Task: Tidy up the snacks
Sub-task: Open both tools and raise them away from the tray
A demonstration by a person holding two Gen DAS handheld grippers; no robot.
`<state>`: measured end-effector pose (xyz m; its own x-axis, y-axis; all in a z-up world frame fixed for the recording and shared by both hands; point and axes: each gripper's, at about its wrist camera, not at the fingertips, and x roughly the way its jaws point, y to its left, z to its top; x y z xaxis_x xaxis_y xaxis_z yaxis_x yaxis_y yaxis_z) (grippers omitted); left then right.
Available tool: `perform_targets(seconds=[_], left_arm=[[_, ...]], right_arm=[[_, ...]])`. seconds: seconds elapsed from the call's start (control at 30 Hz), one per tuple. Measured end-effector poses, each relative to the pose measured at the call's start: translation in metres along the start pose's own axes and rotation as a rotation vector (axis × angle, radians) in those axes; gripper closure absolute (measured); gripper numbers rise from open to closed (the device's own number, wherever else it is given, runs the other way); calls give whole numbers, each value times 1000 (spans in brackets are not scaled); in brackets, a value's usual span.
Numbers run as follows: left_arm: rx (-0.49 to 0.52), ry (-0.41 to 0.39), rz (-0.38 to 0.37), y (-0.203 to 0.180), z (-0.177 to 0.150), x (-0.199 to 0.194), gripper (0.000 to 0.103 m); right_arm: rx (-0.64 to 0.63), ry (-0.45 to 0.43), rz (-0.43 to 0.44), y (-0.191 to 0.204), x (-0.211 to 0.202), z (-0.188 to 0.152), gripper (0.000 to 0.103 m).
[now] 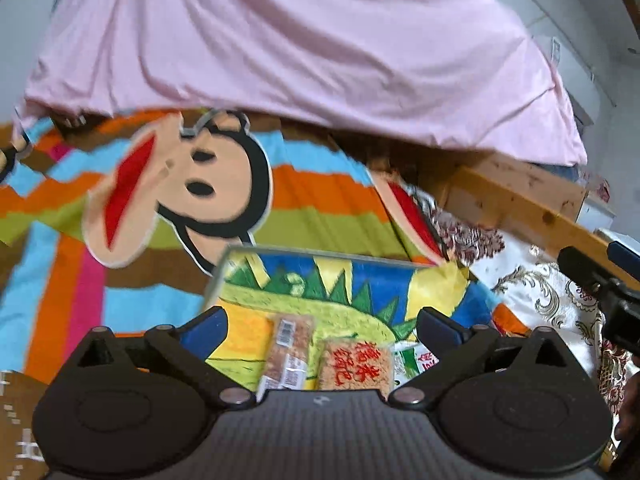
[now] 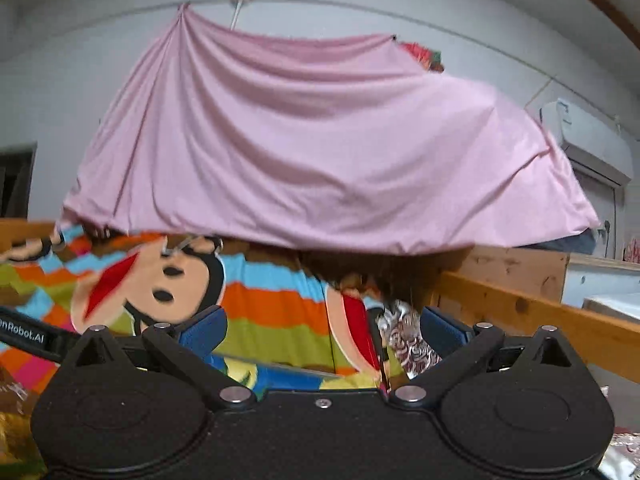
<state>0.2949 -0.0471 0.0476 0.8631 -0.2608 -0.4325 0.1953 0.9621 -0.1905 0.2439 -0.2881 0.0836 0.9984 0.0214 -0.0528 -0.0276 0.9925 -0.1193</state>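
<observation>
In the left wrist view, a clear box (image 1: pixel 320 254) lies on a colourful cloth, just below my left gripper (image 1: pixel 322 320). Inside lie a long brown snack bar (image 1: pixel 286 354), a square packet of puffed rice with red characters (image 1: pixel 356 368) and a green and white packet (image 1: pixel 414 360). The left jaws stand wide open above them with nothing between the blue pads. My right gripper (image 2: pixel 322 320) is also wide open and empty. It points level at the bedding, and only the box's far rim (image 2: pixel 280 364) shows beneath it.
A pink sheet (image 2: pixel 320 152) hangs over a striped blanket with a cartoon monkey (image 1: pixel 180 188). A wooden bed rail (image 1: pixel 520 204) runs along the right, with a floral cloth (image 1: pixel 540 292) below it. An air conditioner (image 2: pixel 588 136) sits on the wall.
</observation>
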Motion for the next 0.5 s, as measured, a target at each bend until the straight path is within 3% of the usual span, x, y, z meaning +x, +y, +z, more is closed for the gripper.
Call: perform_targets(seconds=[0.2,0.5], left_arm=[[9,-63,36,-5,-9,-52,1],[5,-63,82,-14,-33,-115,0]], right_arm=[[30,-33,22,0,-41,13,1],[34,-1,63,4,-106,14,1]])
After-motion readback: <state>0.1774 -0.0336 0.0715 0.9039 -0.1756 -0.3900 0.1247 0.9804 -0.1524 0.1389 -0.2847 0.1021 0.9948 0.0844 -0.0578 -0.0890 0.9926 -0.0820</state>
